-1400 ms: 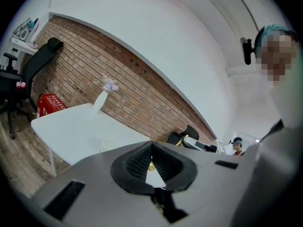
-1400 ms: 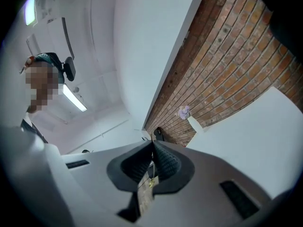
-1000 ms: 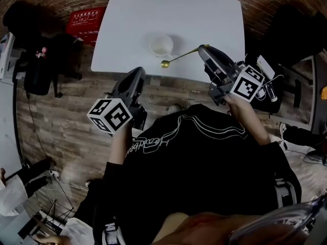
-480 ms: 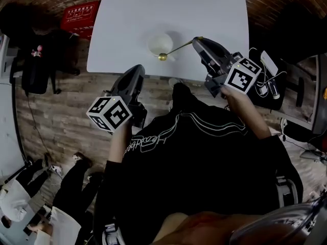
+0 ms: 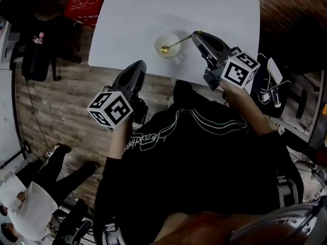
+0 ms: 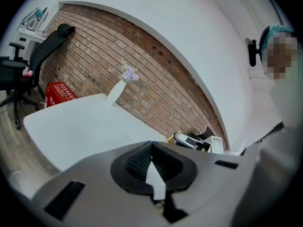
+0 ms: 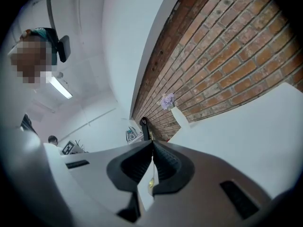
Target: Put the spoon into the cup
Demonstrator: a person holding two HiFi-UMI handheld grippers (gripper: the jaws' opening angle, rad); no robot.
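A white cup stands on the white table near its front edge. My right gripper is shut on the handle end of a gold spoon, which slants down to the left. The spoon's bowl hangs over the cup's near rim. In the right gripper view the thin gold handle shows between the closed jaws of the right gripper. My left gripper hovers at the table's front edge, left of and nearer than the cup. The left gripper has its jaws together with nothing between them.
A white vase with purple flowers stands at the table's far edge. A red crate and a black chair are on the floor to the left. Cables and devices lie to the right. A person stands at lower left.
The right gripper carried the spoon from in front of the cup to over it. The left gripper moved a little toward the table edge. People at lower left shifted.
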